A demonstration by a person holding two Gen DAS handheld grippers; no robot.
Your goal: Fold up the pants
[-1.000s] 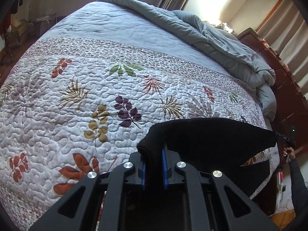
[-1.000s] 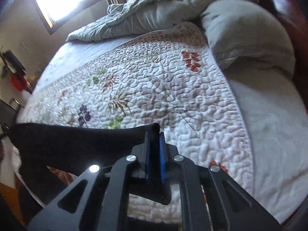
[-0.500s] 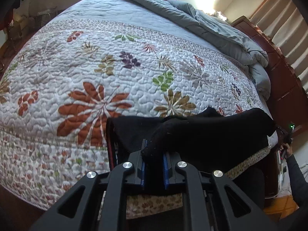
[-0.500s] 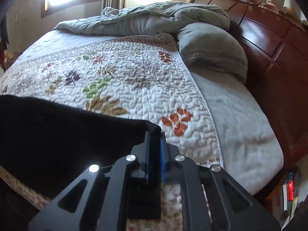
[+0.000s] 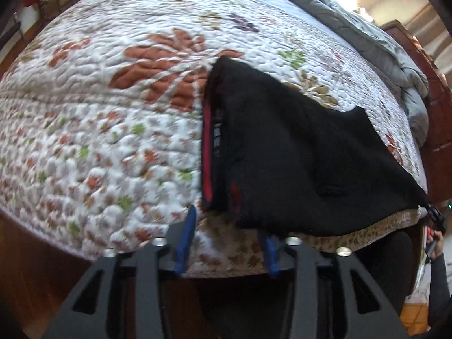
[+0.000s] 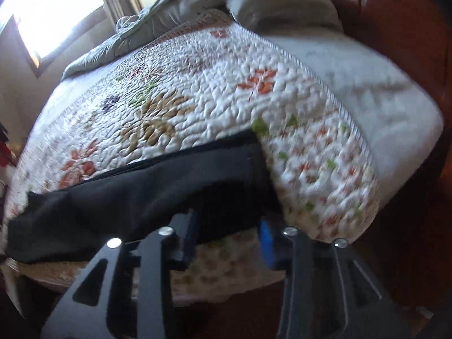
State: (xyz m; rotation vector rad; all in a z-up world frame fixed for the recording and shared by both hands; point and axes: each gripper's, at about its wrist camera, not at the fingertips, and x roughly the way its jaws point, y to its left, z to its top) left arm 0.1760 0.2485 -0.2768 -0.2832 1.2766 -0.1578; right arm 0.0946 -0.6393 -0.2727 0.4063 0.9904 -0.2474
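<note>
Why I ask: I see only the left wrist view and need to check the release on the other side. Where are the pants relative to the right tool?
Observer: The right tool has its jaws opening. The edge of the black pants hangs between its blue pads, which stand apart and do not press on it.
Operator: Where does that end of the pants lie?
Observer: On the floral quilt, draped over the bed's near edge. Its corner stops short of the bare grey sheet.
Operator: Anything beyond that?
Observer: A grey pillow lies against the wooden headboard.
</note>
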